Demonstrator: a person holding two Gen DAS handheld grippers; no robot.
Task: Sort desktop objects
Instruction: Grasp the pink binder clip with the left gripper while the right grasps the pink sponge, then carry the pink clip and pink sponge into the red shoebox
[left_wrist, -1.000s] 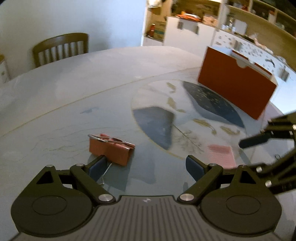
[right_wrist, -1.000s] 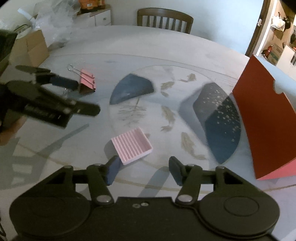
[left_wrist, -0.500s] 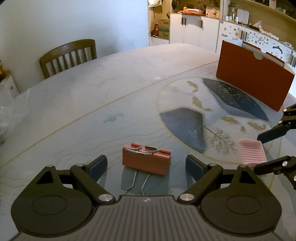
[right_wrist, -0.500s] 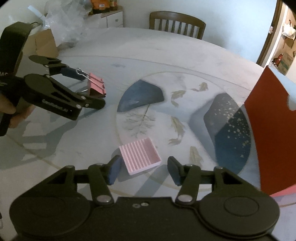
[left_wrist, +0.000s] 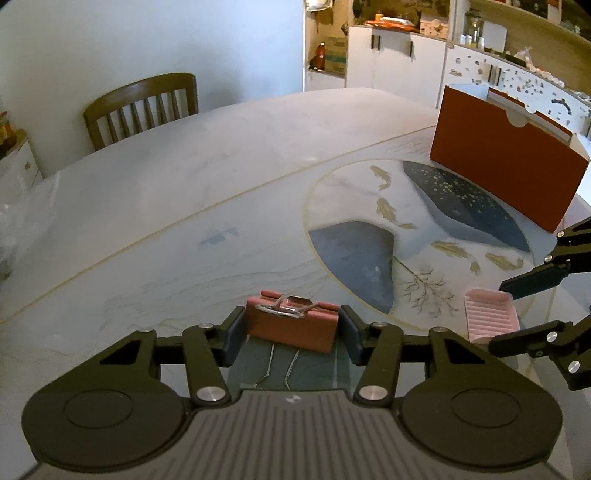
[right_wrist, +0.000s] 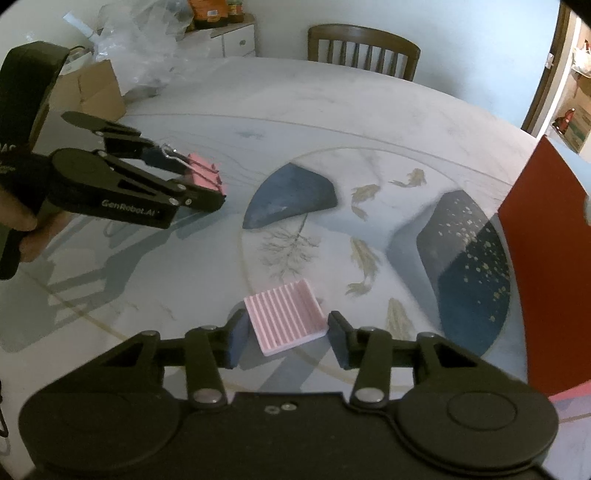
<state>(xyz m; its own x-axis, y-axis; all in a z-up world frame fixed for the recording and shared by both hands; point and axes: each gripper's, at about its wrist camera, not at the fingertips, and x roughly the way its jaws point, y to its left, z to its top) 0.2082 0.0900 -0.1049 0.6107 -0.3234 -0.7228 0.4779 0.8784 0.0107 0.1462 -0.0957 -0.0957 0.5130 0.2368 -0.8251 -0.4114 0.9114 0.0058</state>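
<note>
A pink binder clip (left_wrist: 291, 325) with wire handles lies on the glass table. My left gripper (left_wrist: 290, 334) has closed in on it, and both pads touch its sides. It also shows in the right wrist view (right_wrist: 205, 177), between the left gripper's fingers (right_wrist: 199, 199). A pink ribbed tray (right_wrist: 286, 315) lies on the table between the pads of my right gripper (right_wrist: 284, 334), which stands open around it with small gaps. The tray also shows in the left wrist view (left_wrist: 489, 314).
A red open box (left_wrist: 506, 162) stands at the far right of the table and shows in the right wrist view (right_wrist: 550, 258). A wooden chair (left_wrist: 142, 107) is at the far edge. A cardboard box (right_wrist: 90, 92) and plastic bags sit far left.
My left gripper moved forward and its jaws closed in on the binder clip. My right gripper moved forward so the ribbed tray now lies between its pads.
</note>
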